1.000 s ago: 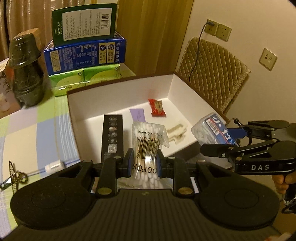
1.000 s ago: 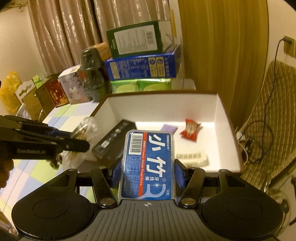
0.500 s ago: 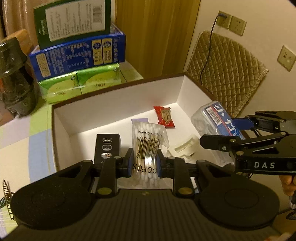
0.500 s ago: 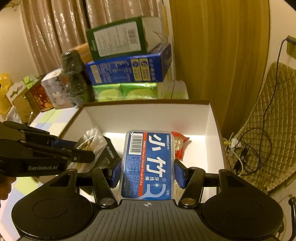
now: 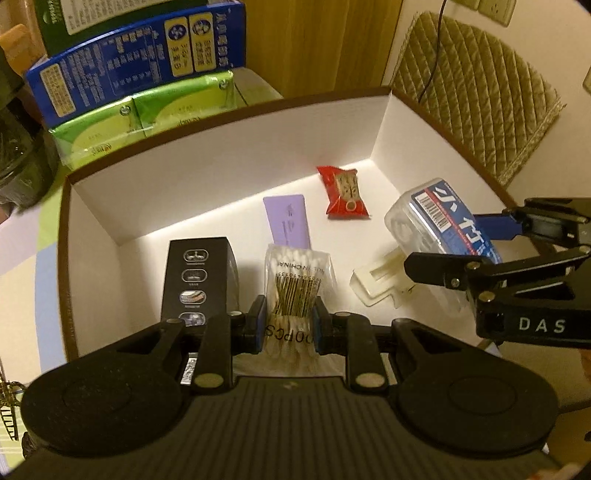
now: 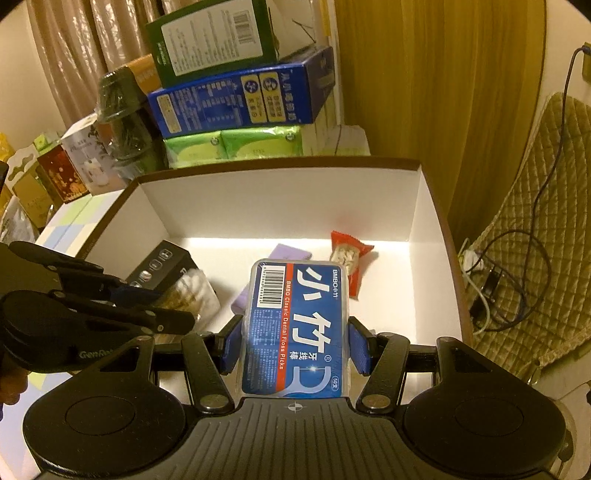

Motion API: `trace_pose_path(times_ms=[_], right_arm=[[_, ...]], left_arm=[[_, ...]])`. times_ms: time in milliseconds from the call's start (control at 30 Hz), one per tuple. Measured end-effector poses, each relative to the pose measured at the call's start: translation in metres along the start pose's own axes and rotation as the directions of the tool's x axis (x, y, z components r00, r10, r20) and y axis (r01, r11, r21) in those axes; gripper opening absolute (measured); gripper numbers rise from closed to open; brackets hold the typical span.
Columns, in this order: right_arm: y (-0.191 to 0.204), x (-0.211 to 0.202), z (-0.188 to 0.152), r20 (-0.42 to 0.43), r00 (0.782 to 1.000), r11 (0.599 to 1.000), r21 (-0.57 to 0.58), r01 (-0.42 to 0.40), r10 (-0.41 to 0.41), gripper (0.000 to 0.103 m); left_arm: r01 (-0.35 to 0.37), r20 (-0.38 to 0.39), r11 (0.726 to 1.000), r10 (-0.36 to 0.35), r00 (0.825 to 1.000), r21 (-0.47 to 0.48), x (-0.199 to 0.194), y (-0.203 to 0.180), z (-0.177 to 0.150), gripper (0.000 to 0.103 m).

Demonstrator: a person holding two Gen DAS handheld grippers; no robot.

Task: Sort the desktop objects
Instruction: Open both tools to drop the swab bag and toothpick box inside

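My left gripper (image 5: pixel 287 323) clamps a bag of cotton swabs (image 5: pixel 295 284); my right gripper (image 6: pixel 294 349) clamps a floss pick box (image 6: pixel 297 325). Both hang over the white cardboard box (image 5: pixel 229 166), above a black box (image 5: pixel 197 277), purple tube (image 5: pixel 287 221) and red packet (image 5: pixel 345 194)

**Plenty tucked out of sight**

The cotton swab bag (image 5: pixel 295 291) hides the purple card's (image 5: pixel 287 221) near end; the floss box (image 5: pixel 443 221) covers part of the white plastic piece (image 5: pixel 373 282). Green carton (image 5: pixel 122 14) cut off on top.
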State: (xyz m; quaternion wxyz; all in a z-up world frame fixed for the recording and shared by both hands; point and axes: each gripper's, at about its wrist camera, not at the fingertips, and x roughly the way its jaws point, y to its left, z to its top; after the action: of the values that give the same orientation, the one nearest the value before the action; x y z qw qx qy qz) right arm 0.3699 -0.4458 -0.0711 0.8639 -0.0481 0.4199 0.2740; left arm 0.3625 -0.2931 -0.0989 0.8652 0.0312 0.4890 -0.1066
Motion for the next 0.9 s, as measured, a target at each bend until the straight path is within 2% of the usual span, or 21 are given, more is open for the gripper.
trace_pose_path(times_ms=[367, 500, 800, 900], right_arm=[[-0.004, 0.013, 0.002, -0.027, 0.999, 1.000, 0.000, -0.018, 0.018, 0.055], [-0.003, 0.019, 0.003, -0.037, 0.999, 1.000, -0.005, -0.028, 0.027, 0.055], [0.006, 0.033, 0.004, -0.069, 0.996, 0.998, -0.026, -0.057, 0.055, 0.055], [0.008, 0.037, 0.003, -0.082, 0.995, 0.997, -0.037, -0.061, 0.058, 0.055]], left_arm=[[-0.013, -0.018, 1.000, 0.013, 1.000, 0.011, 0.011, 0.001, 0.005, 0.025], [-0.035, -0.003, 0.999, 0.035, 0.999, 0.009, 0.010, 0.004, 0.006, 0.039], [-0.018, 0.005, 1.000, 0.018, 1.000, -0.016, 0.005, 0.012, 0.009, 0.043], [-0.033, 0.008, 0.999, 0.033, 0.999, -0.019, 0.002, 0.015, 0.010, 0.044]])
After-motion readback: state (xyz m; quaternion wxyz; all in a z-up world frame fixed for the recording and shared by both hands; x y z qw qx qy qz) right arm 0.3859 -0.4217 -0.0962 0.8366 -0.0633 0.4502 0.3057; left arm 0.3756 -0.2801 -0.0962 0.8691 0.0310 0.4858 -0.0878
